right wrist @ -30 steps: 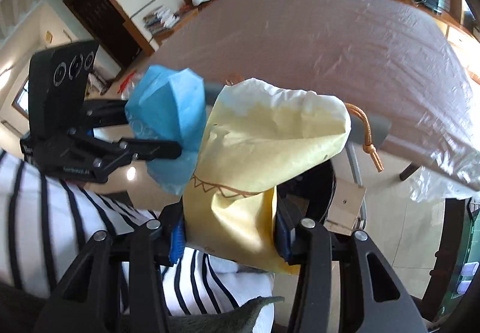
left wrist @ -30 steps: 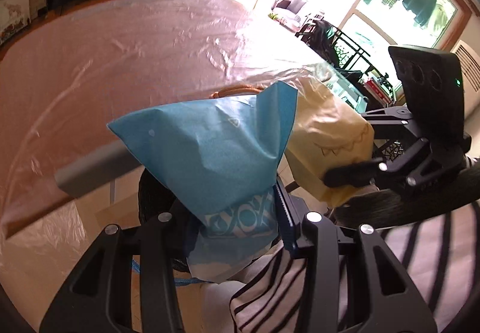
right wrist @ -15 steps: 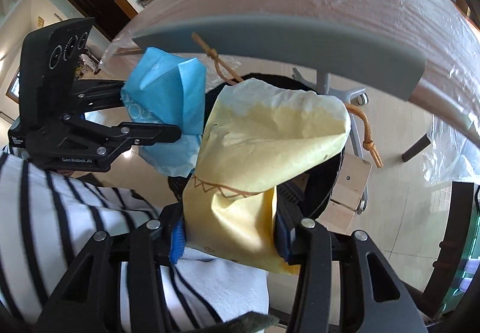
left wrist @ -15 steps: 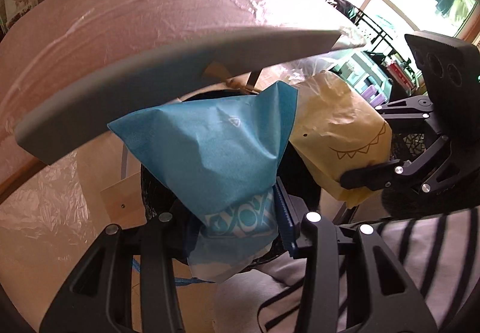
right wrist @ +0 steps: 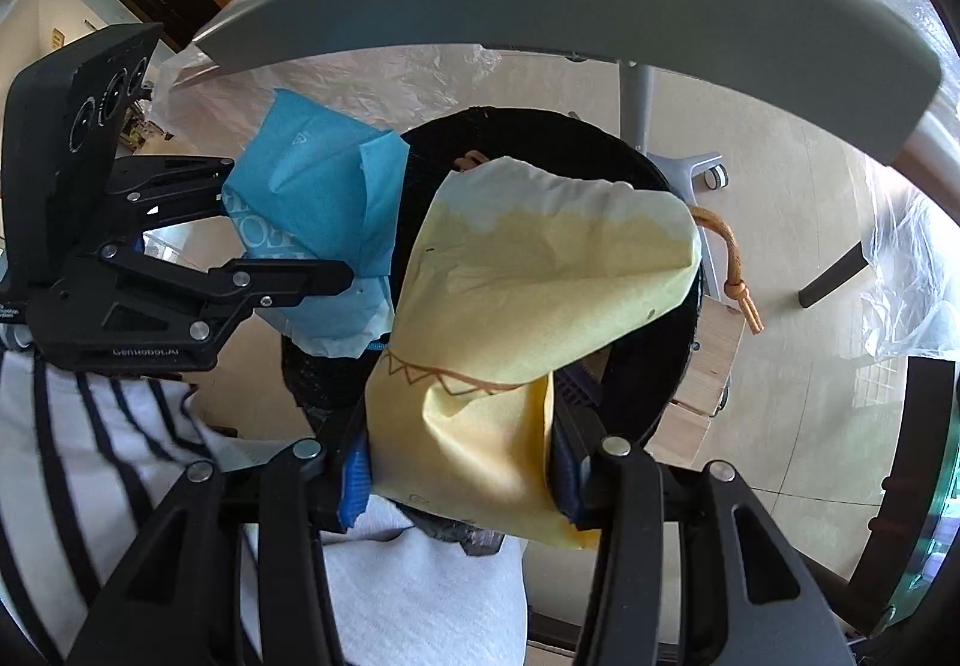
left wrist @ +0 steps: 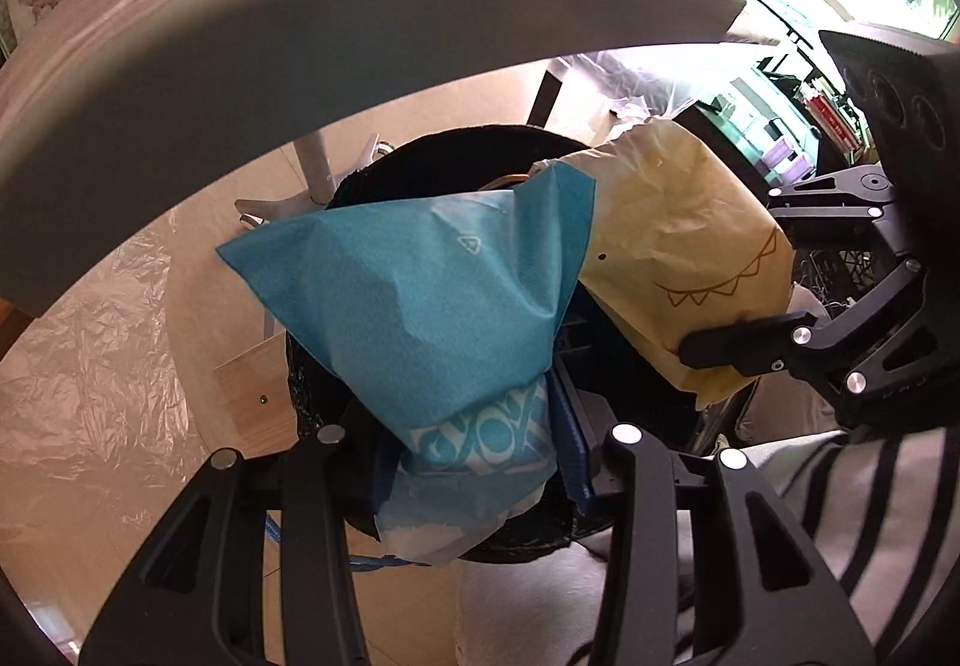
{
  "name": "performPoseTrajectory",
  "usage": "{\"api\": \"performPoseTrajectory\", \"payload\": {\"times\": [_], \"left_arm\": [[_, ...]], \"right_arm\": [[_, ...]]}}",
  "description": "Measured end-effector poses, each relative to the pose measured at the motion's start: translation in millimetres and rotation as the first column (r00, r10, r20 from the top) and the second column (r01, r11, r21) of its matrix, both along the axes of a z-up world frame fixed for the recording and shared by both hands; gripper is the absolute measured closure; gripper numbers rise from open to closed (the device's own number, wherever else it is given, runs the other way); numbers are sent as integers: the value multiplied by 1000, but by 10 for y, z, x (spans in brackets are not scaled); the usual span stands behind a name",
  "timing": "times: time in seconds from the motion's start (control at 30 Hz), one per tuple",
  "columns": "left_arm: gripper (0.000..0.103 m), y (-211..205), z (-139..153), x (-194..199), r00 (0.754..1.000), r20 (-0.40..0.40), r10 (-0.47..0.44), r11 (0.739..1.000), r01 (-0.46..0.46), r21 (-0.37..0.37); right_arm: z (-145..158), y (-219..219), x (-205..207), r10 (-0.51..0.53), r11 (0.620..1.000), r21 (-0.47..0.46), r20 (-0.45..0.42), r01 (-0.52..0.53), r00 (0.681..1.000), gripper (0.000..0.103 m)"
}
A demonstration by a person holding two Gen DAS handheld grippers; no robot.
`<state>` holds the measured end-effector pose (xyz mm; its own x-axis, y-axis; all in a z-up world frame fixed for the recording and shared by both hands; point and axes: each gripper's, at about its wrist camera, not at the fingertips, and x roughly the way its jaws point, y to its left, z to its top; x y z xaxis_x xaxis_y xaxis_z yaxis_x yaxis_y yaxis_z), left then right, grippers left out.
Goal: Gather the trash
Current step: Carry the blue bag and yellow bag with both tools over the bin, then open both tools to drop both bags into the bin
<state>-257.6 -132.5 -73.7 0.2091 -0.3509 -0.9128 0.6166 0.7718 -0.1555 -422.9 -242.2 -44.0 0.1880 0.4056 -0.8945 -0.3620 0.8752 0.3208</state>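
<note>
Our left gripper (left wrist: 474, 456) squeezes the blue bag (left wrist: 420, 294) and our right gripper (right wrist: 459, 462) squeezes the yellow bag (right wrist: 528, 294), both over the black bin (right wrist: 672, 366).

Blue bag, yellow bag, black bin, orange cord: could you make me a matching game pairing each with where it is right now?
Things:
1. blue paper bag
2. yellow paper bag
3. black mesh bin
4. orange cord

Places:
A. on the floor under the table edge
B. clamped in the right gripper
C. hanging from the yellow bag's top
D. clamped in the left gripper

Pairs: 1-D, 2-B, 3-A, 4-C
</note>
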Motion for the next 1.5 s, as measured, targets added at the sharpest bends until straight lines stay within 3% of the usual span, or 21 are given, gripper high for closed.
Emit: {"api": "performPoseTrajectory", "payload": {"times": [0.77,0.93,0.97,1.0,1.03,1.07,1.27,1.5], "left_arm": [[59,-181,-250,144,999,-9,-46,998,47,53],[59,-203,-244,97,996,22,-86,994,84,66],[54,-212,-229,75,994,36,-102,993,100,64],[46,-220,-222,65,993,48,-109,992,105,71],[26,-229,-214,50,992,67,-112,991,106,82],[20,-227,-193,27,989,92,-114,991,107,84],[20,-150,-181,2,993,65,-97,993,92,75],[19,41,-7,2,998,45,-43,999,42,30]], "right_arm": [[-289,137,159,18,997,-79,-25,-20,1000,57],[-319,179,157,18,997,-76,-27,-20,999,55],[-320,175,156,19,997,-72,-26,-21,999,52],[-322,169,160,18,997,-69,-23,-20,1000,42],[-322,158,162,15,998,-59,-22,-16,1000,36],[-332,144,162,11,999,-51,-21,-12,1000,29],[-281,77,136,1,999,-32,-41,-2,999,28],[12,-99,94,-52,999,8,-24,52,998,18]]}}
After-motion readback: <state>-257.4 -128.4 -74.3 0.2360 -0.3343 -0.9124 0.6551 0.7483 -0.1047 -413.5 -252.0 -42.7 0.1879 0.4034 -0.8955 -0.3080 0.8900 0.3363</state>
